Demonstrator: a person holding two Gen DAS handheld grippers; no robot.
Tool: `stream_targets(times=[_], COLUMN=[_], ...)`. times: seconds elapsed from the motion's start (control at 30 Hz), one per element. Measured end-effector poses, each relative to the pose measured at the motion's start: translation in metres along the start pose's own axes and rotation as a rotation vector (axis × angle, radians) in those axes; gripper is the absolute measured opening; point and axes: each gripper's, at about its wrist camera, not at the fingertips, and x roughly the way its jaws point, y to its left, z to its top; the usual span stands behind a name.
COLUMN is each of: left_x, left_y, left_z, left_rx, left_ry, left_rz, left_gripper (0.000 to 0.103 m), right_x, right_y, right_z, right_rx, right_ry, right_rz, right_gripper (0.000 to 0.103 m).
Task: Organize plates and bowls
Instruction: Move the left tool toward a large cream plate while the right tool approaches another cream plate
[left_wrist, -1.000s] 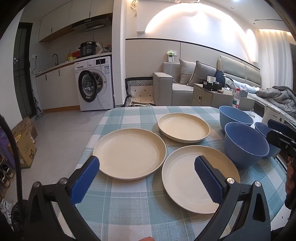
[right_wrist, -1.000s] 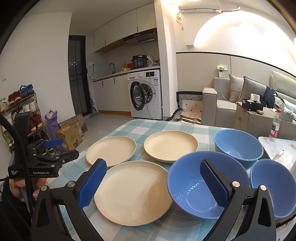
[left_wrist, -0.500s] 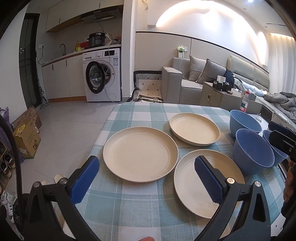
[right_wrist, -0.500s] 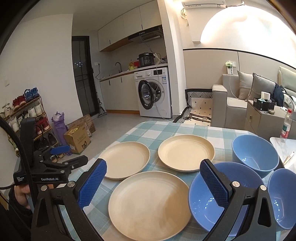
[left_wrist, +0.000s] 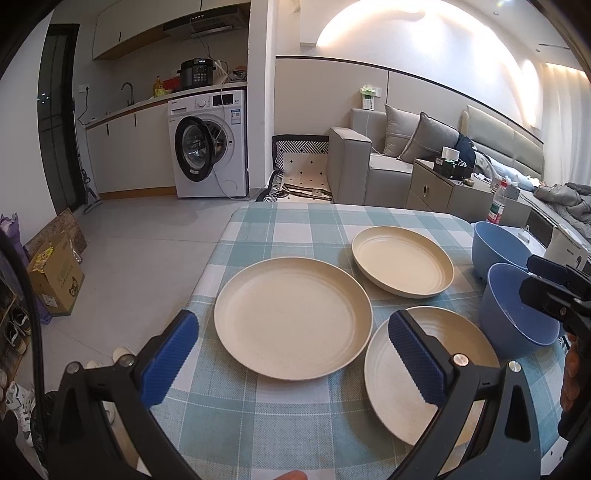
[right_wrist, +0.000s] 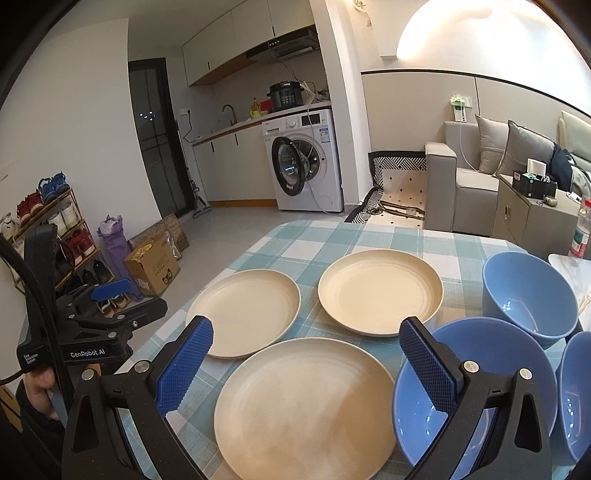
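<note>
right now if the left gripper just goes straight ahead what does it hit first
Most likely the near-left cream plate. The left gripper is open and that plate sits centred between its fingers, lying flat on the checked tablecloth. Its height over the plate is unclear, so it might pass over the rim.

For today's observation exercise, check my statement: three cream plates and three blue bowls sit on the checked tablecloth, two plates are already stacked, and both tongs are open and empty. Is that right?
One detail is wrong: no plates are stacked. The right wrist view shows the near plate, left plate and far plate each lying separately on the tablecloth. The rest holds: three blue bowls, and the left tongs and right tongs open and empty.
</note>
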Motion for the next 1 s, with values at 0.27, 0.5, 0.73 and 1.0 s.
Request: stream_targets(times=[0.27, 0.5, 0.73, 1.0], left_x=[0.016, 0.032, 0.045, 0.060], left_y=[0.012, 0.023, 0.032, 0.040], left_z=[0.005, 0.010, 0.017, 0.018], left_rx=[-0.019, -0.036, -0.055, -0.042], left_ry=[0.019, 0.045, 0.059, 0.077], left_rz=[0.015, 0.018, 0.015, 0.038], left_gripper=[0.103, 0.103, 0.103, 0.103], right_x=[0.022, 0.043, 0.061, 0.085], right_y=[0.009, 0.012, 0.012, 0.013], right_z=[0.011, 0.020, 0.027, 0.031], right_rx=[-0.020, -0.025, -0.027, -0.026], right_ry=[0.029, 0.054, 0.073, 0.106], right_rz=[-0.012, -0.018, -0.024, -0.029], right_gripper=[0.103, 0.103, 0.103, 0.103])
